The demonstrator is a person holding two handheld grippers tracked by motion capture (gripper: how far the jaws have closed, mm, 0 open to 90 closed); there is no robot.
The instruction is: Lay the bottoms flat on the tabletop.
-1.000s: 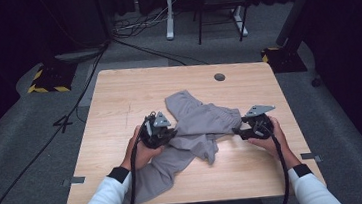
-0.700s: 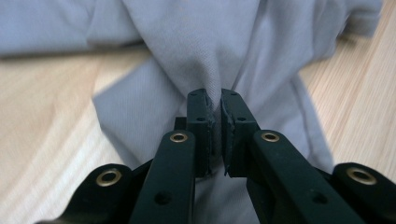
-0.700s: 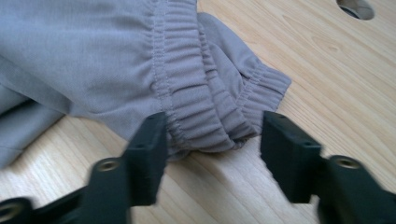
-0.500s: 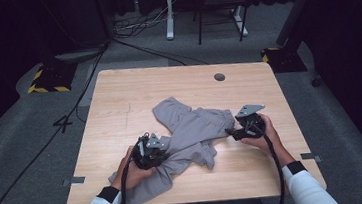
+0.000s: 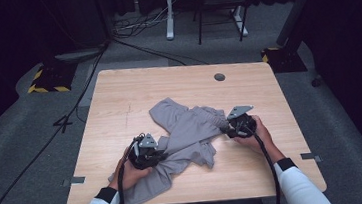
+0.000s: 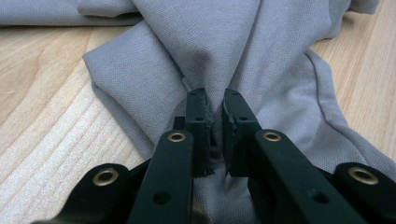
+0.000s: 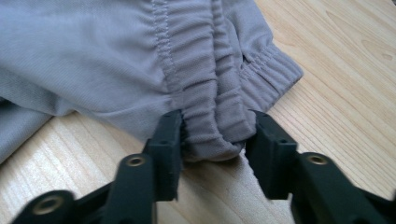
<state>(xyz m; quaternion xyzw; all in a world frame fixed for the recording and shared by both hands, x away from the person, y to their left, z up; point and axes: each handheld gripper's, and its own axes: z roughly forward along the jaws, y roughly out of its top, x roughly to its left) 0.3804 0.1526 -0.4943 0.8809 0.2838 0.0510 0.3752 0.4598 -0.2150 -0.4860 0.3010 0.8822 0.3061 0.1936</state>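
A grey pair of soft trousers (image 5: 187,131) lies crumpled across the near half of the wooden table (image 5: 133,96). My left gripper (image 5: 162,153) is at its near-left part, shut on a pinched fold of the grey fabric (image 6: 154,79). In the left gripper view this left gripper (image 6: 215,100) has cloth bunched between its pads. My right gripper (image 5: 225,126) is at the garment's right end. In the right gripper view its jaws (image 7: 214,126) straddle the gathered elastic waistband (image 7: 201,84). They have just been closing, with the waistband between them and not clamped.
A round cable hole (image 5: 219,76) sits near the table's far edge. Bare wood lies beyond the garment and to its right. On the floor behind stand desk legs (image 5: 168,13), cables and a yellow-black striped base (image 5: 44,82).
My left gripper has pulled its fold of cloth toward the near-left, drawing the garment out. My right gripper has shifted left onto the waistband.
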